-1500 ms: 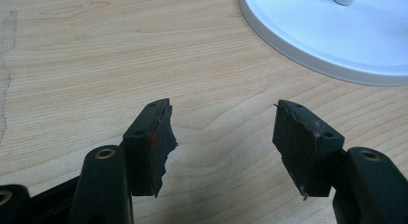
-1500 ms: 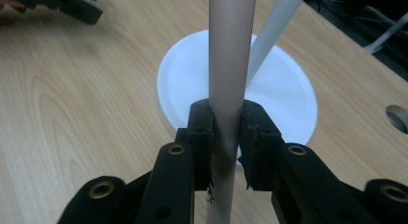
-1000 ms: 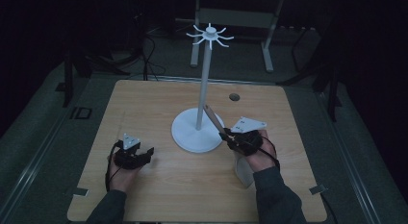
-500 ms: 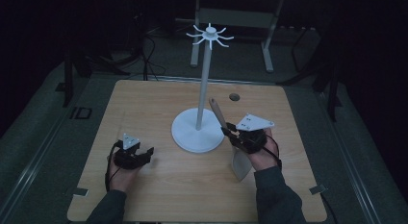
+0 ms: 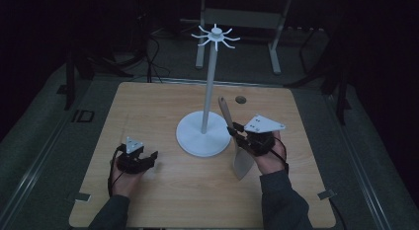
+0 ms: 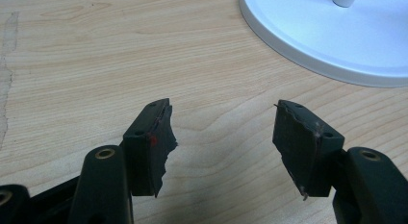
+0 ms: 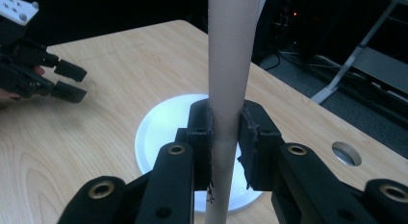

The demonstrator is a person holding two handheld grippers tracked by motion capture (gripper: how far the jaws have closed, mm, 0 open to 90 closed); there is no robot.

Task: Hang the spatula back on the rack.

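Spatula (image 5: 232, 141) clamped by its wooden handle in right gripper (image 5: 236, 133), near right edge of table (image 5: 148, 96).
Jaws narrow, pads (image 7: 251, 137) pressing handle from both sides; blade hanging down toward near edge, just beside white stand base (image 5: 203, 139). Left gripper (image 6: 221, 137) wide open, empty, low over wood near left front corner.

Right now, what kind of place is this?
Probably a lab recording bench: a bare wooden table in a dark room, loose cables on the floor, metal frame legs behind, a white hook stand.
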